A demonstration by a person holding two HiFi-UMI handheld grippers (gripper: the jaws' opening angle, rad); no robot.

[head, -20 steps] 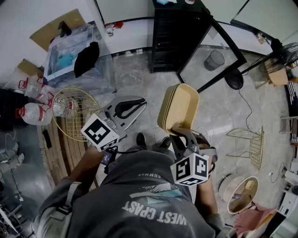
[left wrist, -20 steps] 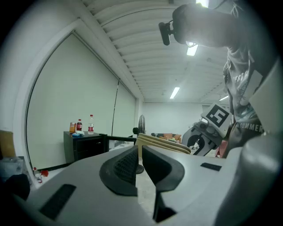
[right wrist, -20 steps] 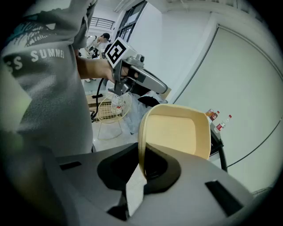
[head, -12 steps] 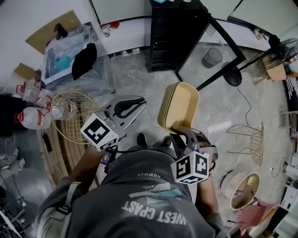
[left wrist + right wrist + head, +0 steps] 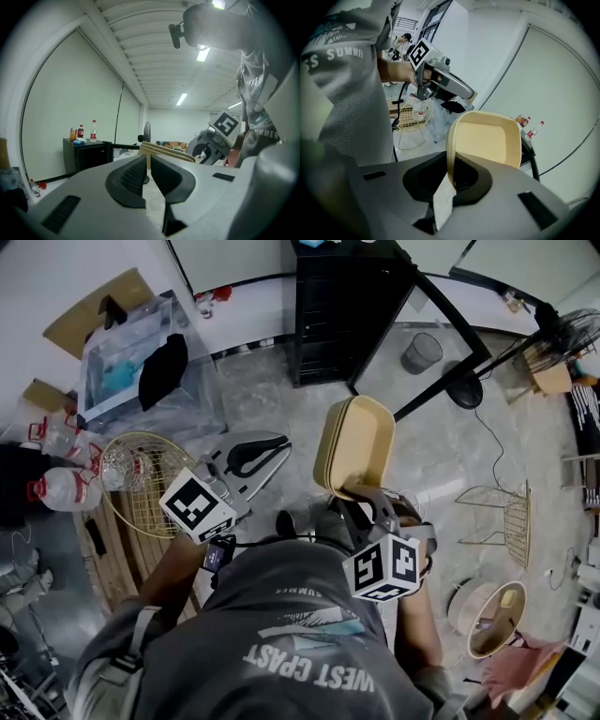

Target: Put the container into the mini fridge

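A shallow beige container (image 5: pixel 354 446) stands on edge above the floor, with my right gripper (image 5: pixel 361 498) shut on its near rim. In the right gripper view the container (image 5: pixel 487 138) rises straight out of the jaws of the right gripper (image 5: pixel 451 180). The black mini fridge (image 5: pixel 337 306) stands ahead against the wall, and its glass door (image 5: pixel 450 315) hangs open to the right. My left gripper (image 5: pixel 258 456) sits left of the container, shut and empty. In the left gripper view, the left gripper (image 5: pixel 149 173) looks past the container's edge (image 5: pixel 166 151) with the fridge (image 5: pixel 86 154) at the left.
A wire basket (image 5: pixel 141 479) and water bottles (image 5: pixel 66 488) sit on the left. A clear plastic box (image 5: pixel 131 352) with a black cloth is beside the fridge. A grey bin (image 5: pixel 419 352), a fan (image 5: pixel 562 329) and a wire stool (image 5: pixel 511 531) stand on the right.
The view has drifted a little, so the fridge and floor slide left in the picture. The container stays in the right gripper's hold and the left gripper keeps its place.
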